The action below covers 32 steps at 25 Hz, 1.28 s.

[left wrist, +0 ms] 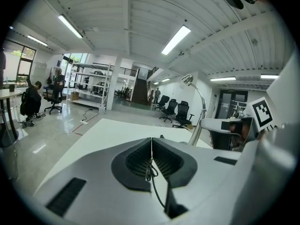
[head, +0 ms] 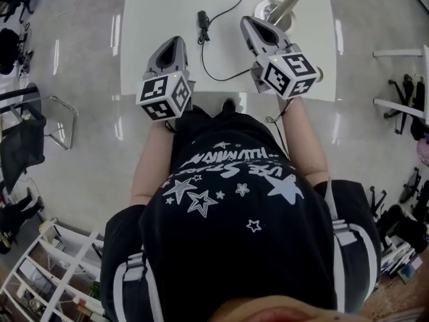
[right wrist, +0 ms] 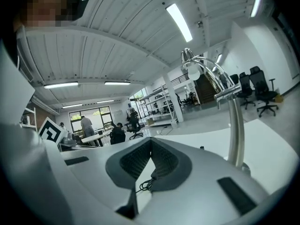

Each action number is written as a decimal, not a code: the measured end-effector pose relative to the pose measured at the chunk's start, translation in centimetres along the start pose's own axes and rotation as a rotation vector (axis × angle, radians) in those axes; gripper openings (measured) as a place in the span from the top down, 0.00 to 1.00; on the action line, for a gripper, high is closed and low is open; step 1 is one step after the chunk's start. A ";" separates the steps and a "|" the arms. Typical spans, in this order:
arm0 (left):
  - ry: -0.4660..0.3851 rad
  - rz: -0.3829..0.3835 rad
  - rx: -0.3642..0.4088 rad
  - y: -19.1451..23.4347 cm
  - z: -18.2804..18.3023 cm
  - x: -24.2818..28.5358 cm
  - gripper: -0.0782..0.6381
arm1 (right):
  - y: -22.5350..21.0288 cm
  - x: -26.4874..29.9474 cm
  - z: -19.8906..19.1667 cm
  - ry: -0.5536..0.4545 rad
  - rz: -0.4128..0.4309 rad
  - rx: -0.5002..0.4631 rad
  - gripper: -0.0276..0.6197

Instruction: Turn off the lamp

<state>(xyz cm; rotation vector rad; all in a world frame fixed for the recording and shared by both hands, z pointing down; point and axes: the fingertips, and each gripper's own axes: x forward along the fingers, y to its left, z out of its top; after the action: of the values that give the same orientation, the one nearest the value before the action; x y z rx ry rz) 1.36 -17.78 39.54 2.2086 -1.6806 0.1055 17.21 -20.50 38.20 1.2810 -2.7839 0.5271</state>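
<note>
A chrome desk lamp stands on the white table [head: 154, 5], its round base [head: 273, 11] at the far right and its arm rising off the frame. Its black cable [head: 224, 9] loops over the table with an inline switch [head: 202, 19] near the middle. My left gripper [head: 178, 40] hovers over the table's near edge, shut and empty. My right gripper [head: 245, 20] is shut too, its tip just left of the base. The left gripper view shows the lamp [left wrist: 195, 125] ahead on the right. The right gripper view has the pole [right wrist: 234, 125] close by on the right.
The person stands against the table's near edge [head: 221, 98]. A metal chair frame [head: 57, 116] stands on the glossy floor to the left, and white shelving [head: 60, 267] lies behind. Office chairs [left wrist: 177, 112], shelves and seated people are far off across the hall.
</note>
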 end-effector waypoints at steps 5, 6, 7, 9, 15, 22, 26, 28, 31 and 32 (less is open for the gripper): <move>0.016 -0.002 -0.019 0.4 -1.2 0.7 0.87 | 0.2 1.2 -1.0 0.028 0.021 -0.001 0.95; 0.017 -0.013 -0.021 0.3 -1.3 1.0 0.87 | 0.2 1.4 -1.1 0.031 0.019 0.002 0.95; 0.017 -0.023 -0.022 0.4 -1.4 1.3 0.87 | 0.3 1.7 -1.2 0.034 0.016 0.004 0.95; 0.023 -0.033 -0.020 0.8 -1.6 1.9 0.87 | 0.5 2.3 -1.5 0.041 0.012 0.006 0.95; 0.132 -0.078 -0.012 1.0 -4.9 5.5 0.87 | -0.5 3.9 -2.1 0.073 -0.010 -0.002 0.95; 0.244 -0.099 -0.011 1.2 -7.6 8.8 0.81 | -1.6 6.6 -1.9 0.092 -0.023 -0.004 0.95; 0.288 -0.095 -0.016 1.7 -8.4 10.3 0.74 | -2.3 7.9 -2.4 0.112 -0.025 0.007 0.95; 0.318 -0.100 -0.012 1.8 -9.1 10.9 0.70 | -2.6 8.5 -2.8 0.122 -0.027 0.015 0.95; 0.364 -0.104 -0.004 1.9 -10.2 11.7 0.67 | -3.0 9.2 -3.3 0.136 -0.030 0.026 0.95; 0.375 -0.103 -0.005 1.9 -10.5 12.0 0.66 | -3.1 9.4 -3.5 0.141 -0.029 0.030 0.95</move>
<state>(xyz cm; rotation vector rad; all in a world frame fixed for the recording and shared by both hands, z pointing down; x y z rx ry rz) 4.66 -25.76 53.05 2.1059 -1.3596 0.4573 12.92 -28.14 43.94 1.2366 -2.6485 0.6327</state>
